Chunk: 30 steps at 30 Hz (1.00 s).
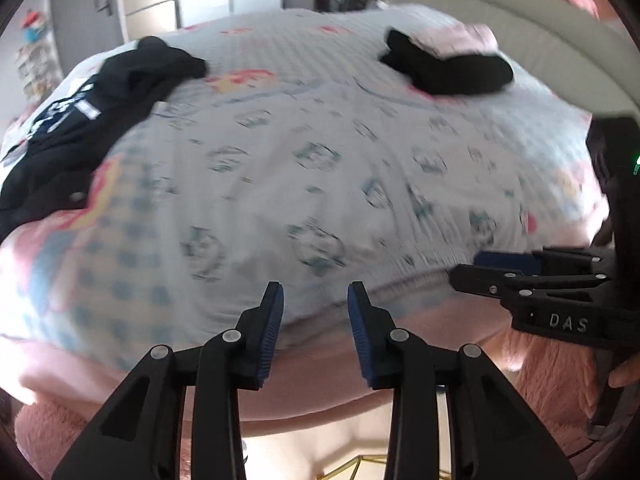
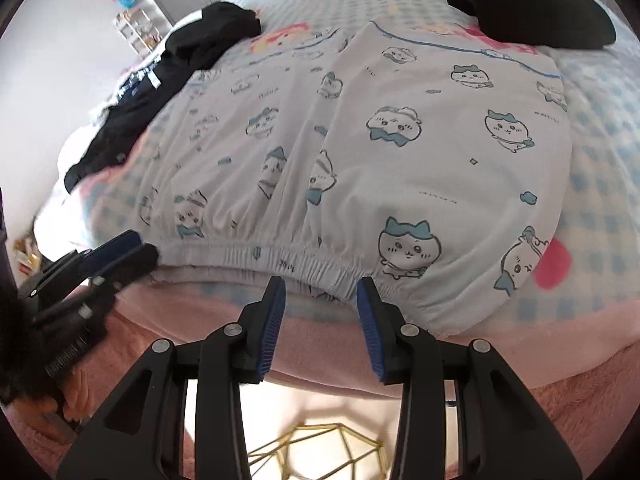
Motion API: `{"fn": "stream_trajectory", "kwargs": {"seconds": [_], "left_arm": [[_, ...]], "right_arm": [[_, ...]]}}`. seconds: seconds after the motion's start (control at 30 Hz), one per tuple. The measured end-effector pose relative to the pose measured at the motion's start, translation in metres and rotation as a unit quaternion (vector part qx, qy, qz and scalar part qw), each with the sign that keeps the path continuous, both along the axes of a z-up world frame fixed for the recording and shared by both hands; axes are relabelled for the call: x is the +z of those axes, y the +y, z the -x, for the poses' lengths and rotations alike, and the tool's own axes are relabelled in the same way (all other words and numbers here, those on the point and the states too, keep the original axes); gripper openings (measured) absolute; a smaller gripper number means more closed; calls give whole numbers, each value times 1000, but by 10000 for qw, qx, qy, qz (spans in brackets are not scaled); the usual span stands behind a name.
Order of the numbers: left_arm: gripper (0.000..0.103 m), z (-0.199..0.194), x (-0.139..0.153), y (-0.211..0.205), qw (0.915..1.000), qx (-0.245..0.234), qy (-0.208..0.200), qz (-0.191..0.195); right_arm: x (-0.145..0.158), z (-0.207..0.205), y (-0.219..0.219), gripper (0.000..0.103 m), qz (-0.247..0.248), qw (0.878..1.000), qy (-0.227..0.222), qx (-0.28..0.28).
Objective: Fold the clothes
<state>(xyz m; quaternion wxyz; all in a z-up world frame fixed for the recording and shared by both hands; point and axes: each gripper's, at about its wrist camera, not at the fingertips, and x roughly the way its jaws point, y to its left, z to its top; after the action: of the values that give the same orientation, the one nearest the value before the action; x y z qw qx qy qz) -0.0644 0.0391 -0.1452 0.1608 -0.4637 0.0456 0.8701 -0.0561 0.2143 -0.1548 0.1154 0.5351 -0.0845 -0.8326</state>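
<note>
So far little of the folding looks done, judging by how things lie. At the far left a black garment with white lettering sprawls unfolded across the edge of the bed. Next comes the left gripper, just beside the left end of the waistband; its jaws stand part open in its own view with only air between them. The cartoon-print pyjama trousers are spread flat in the middle, legs running away side by side, waistband at the near edge. The right gripper hovers at the waistband's middle, jaws part open, clamping nothing. At the far right a black bundle sits compact and may already be folded, though from here I cannot be sure. No basket or drawer shows; only a gold wire frame below, contents unclear.
</note>
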Motion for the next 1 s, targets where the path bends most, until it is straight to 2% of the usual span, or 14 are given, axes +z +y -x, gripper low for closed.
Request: {"fn": "stream_trajectory", "kwargs": {"seconds": [0.13, 0.27, 0.47, 0.63, 0.77, 0.87, 1.0], "left_arm": [[37, 0, -13, 6, 9995, -140, -154, 245], [38, 2, -20, 9, 9987, -210, -248, 400], [38, 7, -21, 9, 9981, -100, -76, 608], [40, 9, -23, 15, 9966, -192, 47, 796], [46, 8, -22, 8, 9978, -235, -16, 619], [46, 8, -31, 5, 9972, -190, -46, 726], [43, 8, -28, 1, 9983, -73, 27, 584]], "right_arm": [[-5, -4, -5, 38, -202, 9997, 10, 135], [-14, 3, -2, 38, -235, 9995, -167, 146], [-13, 3, 0, 37, -217, 9997, -57, 43], [-10, 2, -3, 38, -279, 9996, 96, 8], [-6, 1, -10, 38, -383, 9990, 174, 168], [-11, 3, -14, 38, -583, 9977, 164, 297], [-13, 8, -13, 38, -644, 9974, 212, 251]]}}
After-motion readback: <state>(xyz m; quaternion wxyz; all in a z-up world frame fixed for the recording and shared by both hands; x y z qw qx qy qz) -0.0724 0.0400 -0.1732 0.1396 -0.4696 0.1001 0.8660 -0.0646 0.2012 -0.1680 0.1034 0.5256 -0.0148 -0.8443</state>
